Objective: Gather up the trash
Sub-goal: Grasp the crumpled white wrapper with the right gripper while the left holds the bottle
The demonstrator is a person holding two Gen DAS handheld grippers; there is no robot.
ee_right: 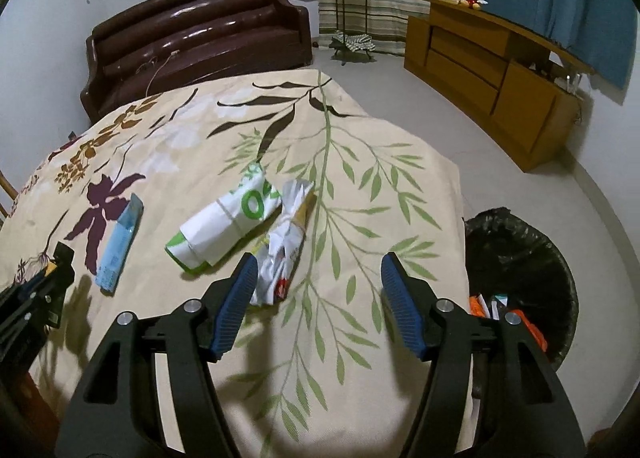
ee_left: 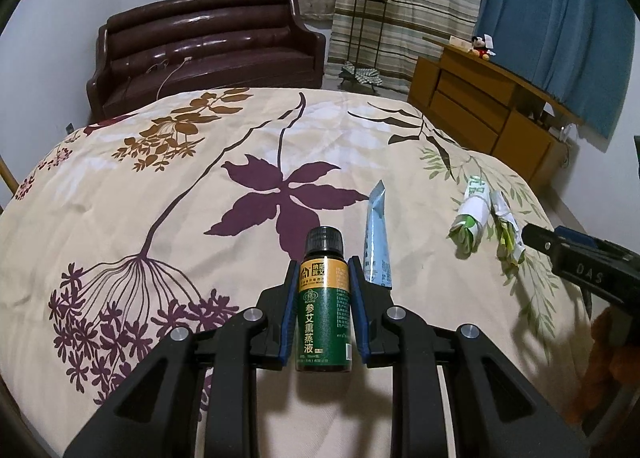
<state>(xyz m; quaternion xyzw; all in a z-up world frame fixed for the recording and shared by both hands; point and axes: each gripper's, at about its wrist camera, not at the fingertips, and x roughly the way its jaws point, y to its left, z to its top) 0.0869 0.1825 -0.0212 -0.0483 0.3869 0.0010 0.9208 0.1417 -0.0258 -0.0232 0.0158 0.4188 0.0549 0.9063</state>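
Trash items lie scattered across the floral bed cover (ee_right: 360,162), and collection is partly done: the black-lined waste bin (ee_right: 520,258) beside the bed's right edge already holds orange and white packaging.

Left gripper (ee_left: 322,270): jaws clamped on a small dark bottle (ee_left: 323,298) with a black cap and green-and-gold label. The blue pads press both sides of the body below the cap, so the bottle points straight out along the fingers and cannot roll. The bottle hangs above the cover, ready for transfer.

Right gripper (ee_right: 318,278): jaws apart, nothing between the pads. The left pad sits just beside a crumpled white wrapper (ee_right: 284,246), which lies outside the gap. The opening appears wide enough to straddle this wrapper, probably the next pick.

Remaining items on the cover:
- Rolled white-and-green paper packet (ee_right: 228,226), touching the crumpled wrapper on its left side.
- Flat light-blue sachet (ee_right: 120,246), well apart from both, nearer the left gripper.

The bin stands near the right gripper, so drops from that side need only a short carry; the bottle must cross the cover to reach it.
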